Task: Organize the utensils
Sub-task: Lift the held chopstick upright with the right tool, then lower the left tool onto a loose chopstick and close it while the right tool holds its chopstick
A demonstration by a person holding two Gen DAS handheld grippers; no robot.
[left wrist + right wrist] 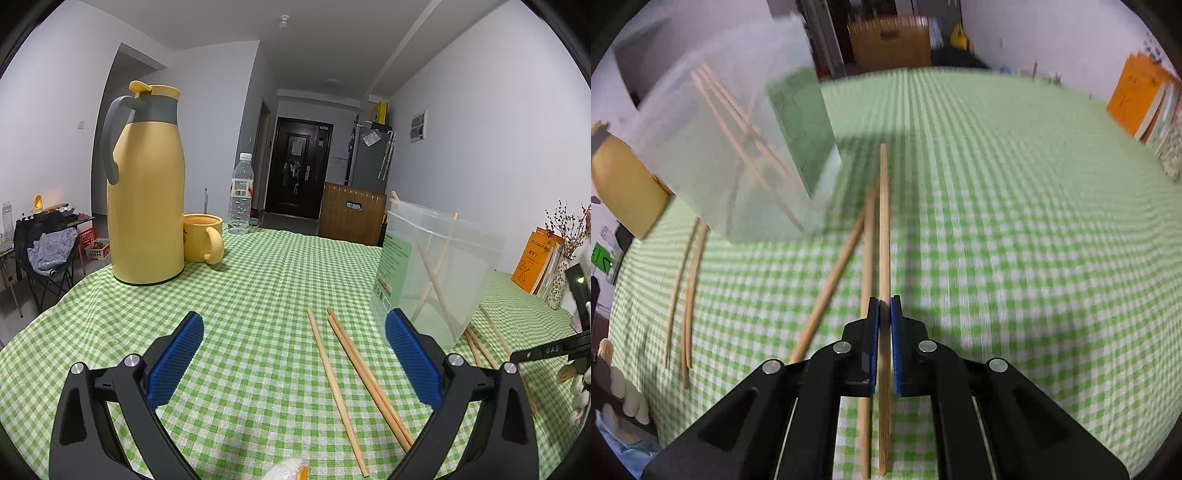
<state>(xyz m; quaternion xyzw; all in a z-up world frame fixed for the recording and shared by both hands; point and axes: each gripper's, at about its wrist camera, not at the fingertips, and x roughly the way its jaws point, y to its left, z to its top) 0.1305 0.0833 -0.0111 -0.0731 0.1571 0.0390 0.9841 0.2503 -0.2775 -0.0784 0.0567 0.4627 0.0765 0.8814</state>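
Note:
My right gripper (885, 301) is shut on a wooden chopstick (883, 221) that points forward over the green checked tablecloth (1015, 221). Two more chopsticks (834, 273) lie under it. The clear plastic container (735, 147) stands ahead to the left with several chopsticks (738, 136) leaning inside; it also shows in the left wrist view (439, 273). My left gripper (295, 328) is open and empty, low over the cloth. Three loose chopsticks (354, 373) lie between its fingers, nearer the right finger (410, 358).
A yellow thermos jug (147, 192), a yellow mug (203, 238) and a water bottle (241, 195) stand at the far left of the table. More chopsticks (484, 347) lie right of the container. Orange books (1137, 99) stand at the far right.

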